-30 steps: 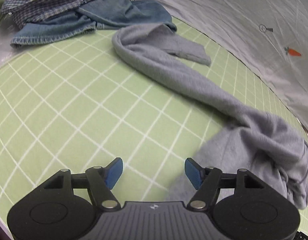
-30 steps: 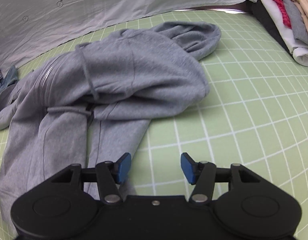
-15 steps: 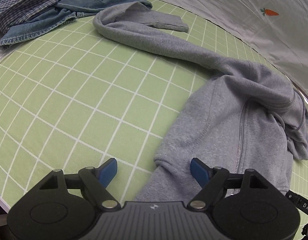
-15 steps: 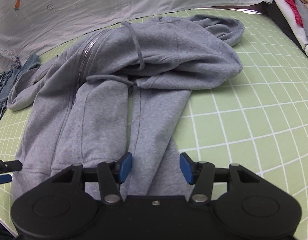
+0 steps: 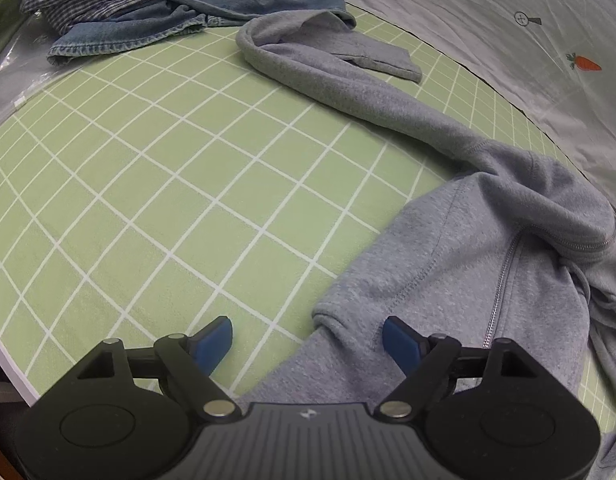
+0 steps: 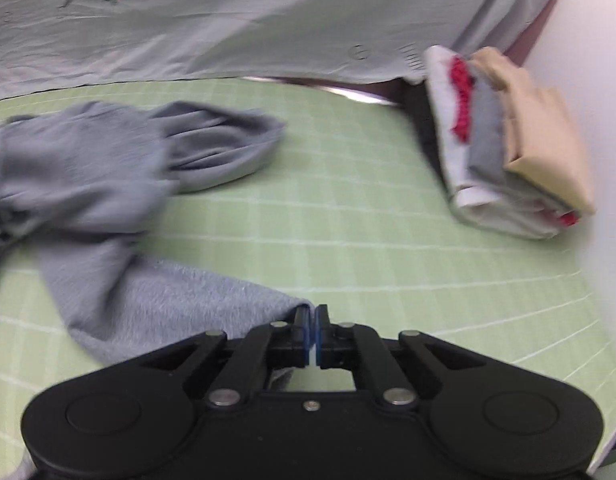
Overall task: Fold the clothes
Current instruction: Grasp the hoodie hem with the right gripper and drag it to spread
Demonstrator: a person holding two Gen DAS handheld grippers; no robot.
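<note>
A grey zip hoodie [image 5: 468, 248] lies crumpled on the green grid mat [image 5: 155, 184], one sleeve stretching to the far left. My left gripper [image 5: 308, 338] is open, its jaws wide apart over the hoodie's bottom hem corner. In the right wrist view, my right gripper [image 6: 312, 334] is shut on a corner of the grey hoodie [image 6: 155, 300], which trails off to the left. The hood [image 6: 219, 148] lies further back. The right view is motion-blurred.
A pile of denim and checked clothes [image 5: 155, 8] sits at the mat's far left. A stack of folded clothes [image 6: 504, 144] stands at the right edge. A pale sheet with carrot prints [image 6: 227, 20] hangs behind the mat.
My right gripper has shut on the hoodie's hem corner and swung right, pulling it. My left gripper has stayed open and drawn closer to the left hem corner.
</note>
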